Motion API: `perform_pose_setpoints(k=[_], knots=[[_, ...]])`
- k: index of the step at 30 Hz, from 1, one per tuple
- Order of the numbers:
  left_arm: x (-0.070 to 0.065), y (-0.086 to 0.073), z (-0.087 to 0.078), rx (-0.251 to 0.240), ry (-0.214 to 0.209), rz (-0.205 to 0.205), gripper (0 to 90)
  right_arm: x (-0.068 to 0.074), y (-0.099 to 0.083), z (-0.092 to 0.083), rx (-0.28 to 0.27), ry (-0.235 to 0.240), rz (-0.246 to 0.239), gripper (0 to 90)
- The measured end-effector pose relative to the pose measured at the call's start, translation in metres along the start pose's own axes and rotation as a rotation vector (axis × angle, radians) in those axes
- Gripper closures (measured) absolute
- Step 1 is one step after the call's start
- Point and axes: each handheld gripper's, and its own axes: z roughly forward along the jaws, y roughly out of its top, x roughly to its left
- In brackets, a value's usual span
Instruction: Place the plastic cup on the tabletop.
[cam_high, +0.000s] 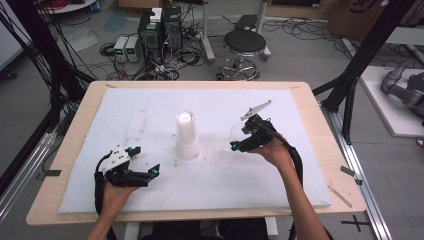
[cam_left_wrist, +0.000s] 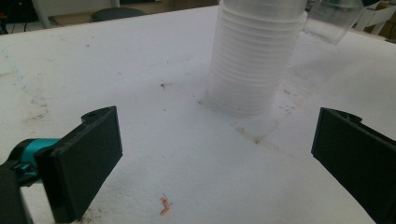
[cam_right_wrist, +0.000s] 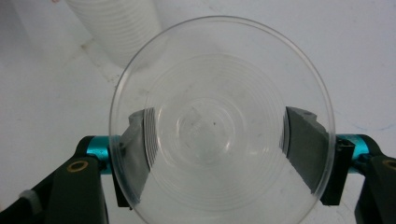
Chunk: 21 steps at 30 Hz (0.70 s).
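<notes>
The white foam board (cam_high: 150, 120) spreads under both grippers, and on it, between the two of them, stands the tall stack of clear cups (cam_high: 187, 136), upright. The right gripper (cam_high: 239, 142) is the busy one: it holds a single clear cup (cam_right_wrist: 222, 121) tipped on its side, mouth toward its own camera, just right of the stack and seemingly off the board. Its jaws stand partly closed, one pad on each side of the cup wall, pressing through the thin plastic.

The step in hand looks like carrying that loose cup clear of the stack, or back onto it; I can't tell which. Either way, the squeeze should stay gentle, since the thin wall would buckle easily. Turn the cup upright before lowering it, and keep it wide of the stack's rim so nothing tips.

The left gripper (cam_high: 145, 172) rests low on the board, well to the left of the stack, jaws spread wide with nothing between them. From its own camera the stack (cam_left_wrist: 254, 56) stands just ahead, so it is well placed to steady the base.
</notes>
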Motion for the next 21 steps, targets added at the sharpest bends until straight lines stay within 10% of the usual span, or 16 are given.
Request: perform_pose_setpoints(k=[21], knots=[[0.002,0.000,0.000,0.007,-0.014,-0.011,1.7,0.007,0.002,0.041,0.089,-0.054,-0.066,27.3]])
